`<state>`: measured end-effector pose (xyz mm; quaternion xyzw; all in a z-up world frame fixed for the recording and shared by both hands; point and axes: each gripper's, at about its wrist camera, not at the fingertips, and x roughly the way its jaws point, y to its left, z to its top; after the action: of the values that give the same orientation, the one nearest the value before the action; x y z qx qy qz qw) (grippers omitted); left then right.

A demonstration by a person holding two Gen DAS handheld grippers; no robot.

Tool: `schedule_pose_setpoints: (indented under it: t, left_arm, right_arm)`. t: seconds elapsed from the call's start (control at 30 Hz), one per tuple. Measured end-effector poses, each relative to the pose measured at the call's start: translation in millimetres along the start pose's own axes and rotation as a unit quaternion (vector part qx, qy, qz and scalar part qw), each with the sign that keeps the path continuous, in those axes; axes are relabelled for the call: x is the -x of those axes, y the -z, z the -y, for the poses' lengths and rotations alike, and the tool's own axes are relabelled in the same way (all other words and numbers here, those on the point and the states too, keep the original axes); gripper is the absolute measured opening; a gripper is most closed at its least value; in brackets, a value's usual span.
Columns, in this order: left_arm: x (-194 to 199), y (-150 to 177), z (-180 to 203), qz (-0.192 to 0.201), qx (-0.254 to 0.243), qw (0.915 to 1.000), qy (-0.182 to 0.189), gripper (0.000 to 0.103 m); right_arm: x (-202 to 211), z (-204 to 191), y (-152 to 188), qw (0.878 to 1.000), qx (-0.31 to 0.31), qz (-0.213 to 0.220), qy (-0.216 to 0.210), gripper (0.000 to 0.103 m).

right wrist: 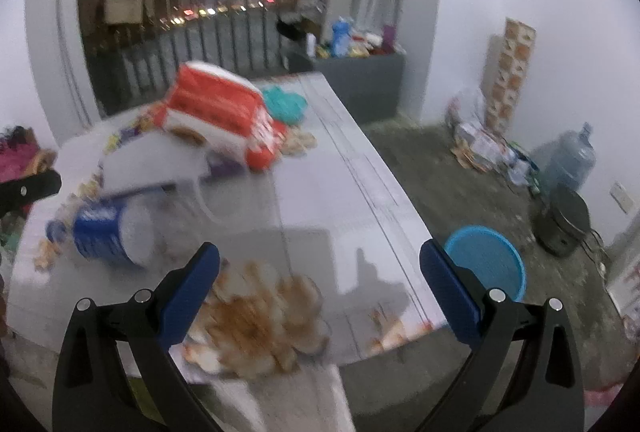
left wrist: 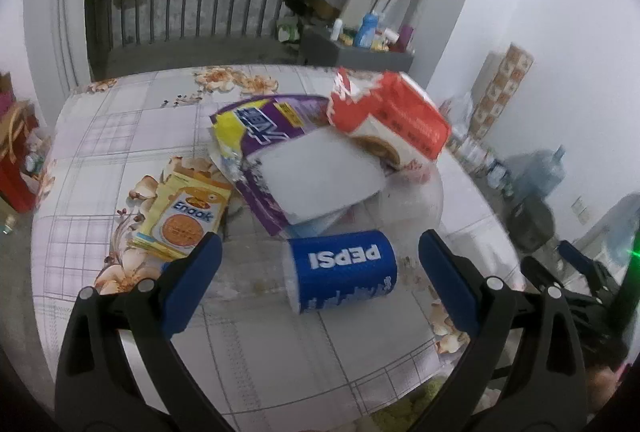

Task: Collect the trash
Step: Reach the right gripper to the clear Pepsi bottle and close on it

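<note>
I am holding the left gripper (left wrist: pixel 320 268) spread wide around the Pepsi cup (left wrist: pixel 342 270), which is lying on its side on the table (left wrist: pixel 120 136), untouched. My right gripper (right wrist: pixel 320 276) is hovering agape, empty, above the table's near edge.

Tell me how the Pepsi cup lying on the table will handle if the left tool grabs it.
The Pepsi cup lies on its side between the open left tool's fingers, so a nudge would probably roll it. It looks like an empty paper cup, likely light and easy to crush under a hard squeeze. Its smooth printed wall may slip a little.
</note>
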<state>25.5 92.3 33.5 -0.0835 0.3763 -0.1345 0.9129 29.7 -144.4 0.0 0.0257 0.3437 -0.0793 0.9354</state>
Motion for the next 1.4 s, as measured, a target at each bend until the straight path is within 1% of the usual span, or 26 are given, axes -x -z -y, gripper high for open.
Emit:
schedule_pose_setpoints:
  t: [0.03, 0.1, 0.13, 0.2, 0.23, 0.3, 0.37, 0.43, 0.47, 0.53, 0.6, 0.63, 0.7, 0.73, 0.8, 0.83, 0.9, 0.93, 0.97, 1.03, 1.13, 1.2, 1.27, 1.33, 1.4]
  left_arm:
    - [3.0, -0.3, -6.1, 0.002, 0.006, 1.0, -0.001, 0.094]
    - [2.9, -0.2, -14.9, -0.002, 0.006, 0.9999, -0.016, 0.094]
    - [3.5, 1.1, -19.1, -0.005, 0.005, 0.9998, -0.02, 0.094]
    - [7.8, 9.1, -30.0, 0.0, 0.003, 0.9998, -0.019, 0.094]
    - [9.8, 13.4, -32.5, 0.005, -0.001, 0.9998, -0.021, 0.094]
    - [13.3, 22.7, -37.1, 0.01, -0.017, 0.9996, -0.021, 0.094]
    - [15.2, 33.2, -36.7, 0.011, -0.043, 0.9986, -0.028, 0.094]
    - [16.0, 42.0, -34.9, 0.009, -0.065, 0.9971, -0.039, 0.094]
    - [15.7, 46.3, -33.3, 0.007, -0.077, 0.9962, -0.04, 0.094]
    - [15.7, 53.8, -30.4, 0.0, -0.09, 0.9954, -0.032, 0.094]
    - [15.3, 58.9, -27.7, -0.005, -0.097, 0.9951, -0.018, 0.093]
    - [15.2, 61.5, -26.3, -0.007, -0.101, 0.9948, -0.011, 0.09]
    - [12.4, 66.5, -24.3, -0.018, -0.11, 0.9937, 0.006, 0.07]
    - [9.6, 68.4, -23.8, -0.024, -0.111, 0.9935, 0.009, 0.067]
    - [3.6, 71.6, -25.9, -0.039, -0.104, 0.9935, 0.021, 0.052]
    - [1.7, 72.4, -27.1, -0.045, -0.101, 0.9935, 0.026, 0.05]
    - [-1.8, 75.0, -31.9, -0.055, -0.09, 0.9939, 0.032, 0.043]
    - [-2.8, 76.3, -35.7, -0.06, -0.084, 0.994, 0.034, 0.041]
    - [-4.3, 77.4, -37.6, -0.064, -0.081, 0.9941, 0.034, 0.038]
    - [-7.2, 80.1, -42.8, -0.074, -0.071, 0.9941, 0.035, 0.037]
    - [-12.0, 83.5, -50.2, -0.09, -0.052, 0.9939, 0.038, 0.031]
    - [-13.7, 83.7, -52.6, -0.095, -0.047, 0.9939, 0.031, 0.028]
    - [-14.9, 83.9, -53.1, -0.095, -0.045, 0.9941, 0.026, 0.027]
    - [-16.6, 84.4, -54.8, -0.096, -0.043, 0.9942, 0.023, 0.027]
    - [-21.1, 84.9, -56.7, -0.101, -0.039, 0.994, 0.019, 0.026]
  right_arm:
    - [-0.2, -2.8, -3.7, 1.0, 0.003, 0.006, -0.007, 0.098]
    - [-0.6, -7.1, -10.6, 1.0, 0.009, 0.015, -0.025, 0.098]
    - [-1.9, -10.8, -15.7, 0.999, 0.015, 0.018, -0.039, 0.098]
    - [-4.2, -21.5, -24.3, 0.996, 0.027, 0.023, -0.076, 0.098]
    - [-6.3, -27.3, -29.7, 0.993, 0.036, 0.024, -0.106, 0.098]
    - [-14.0, -39.8, -37.6, 0.986, 0.056, 0.015, -0.154, 0.097]
    - [-25.0, -58.3, -45.6, 0.973, 0.089, 0.001, -0.213, 0.094]
    - [-38.2, -74.9, -50.0, 0.963, 0.112, -0.017, -0.246, 0.092]
    - [-44.8, -83.6, -52.0, 0.958, 0.121, -0.028, -0.259, 0.089]
    - [-58.1, -97.8, -54.3, 0.948, 0.132, -0.057, -0.283, 0.085]
    - [-68.0, -107.9, -54.0, 0.941, 0.138, -0.077, -0.298, 0.083]
    - [-72.0, -111.8, -54.2, 0.937, 0.14, -0.087, -0.308, 0.083]
    - [-80.1, -114.9, -51.5, 0.931, 0.145, -0.11, -0.316, 0.083]
    - [-81.2, -118.2, -47.2, 0.926, 0.149, -0.126, -0.323, 0.081]
    - [-82.6, -120.9, -39.2, 0.921, 0.155, -0.148, -0.326, 0.077]
    - [-79.4, -121.3, -32.4, 0.913, 0.158, -0.172, -0.334, 0.074]
    - [-76.1, -117.9, -23.8, 0.9, 0.156, -0.204, -0.352, 0.073]
    - [-71.1, -115.9, -14.6, 0.889, 0.152, -0.231, -0.366, 0.073]
    - [-68.2, -115.7, -10.2, 0.881, 0.153, -0.243, -0.376, 0.073]
    - [-63.6, -117.5, -3.8, 0.871, 0.153, -0.255, -0.391, 0.073]
    - [-62.2, -115.7, -4.9, 0.872, 0.133, -0.251, -0.399, 0.073]
    - [-68.8, -120.4, -8.8, 0.871, 0.122, -0.253, -0.403, 0.073]
    - [-76.5, -128.9, -13.0, 0.867, 0.121, -0.259, -0.408, 0.073]
    - [-84.8, -144.7, -9.6, 0.858, 0.128, -0.268, -0.418, 0.073]
    - [-97.5, -161.1, -4.3, 0.846, 0.132, -0.292, -0.426, 0.073]
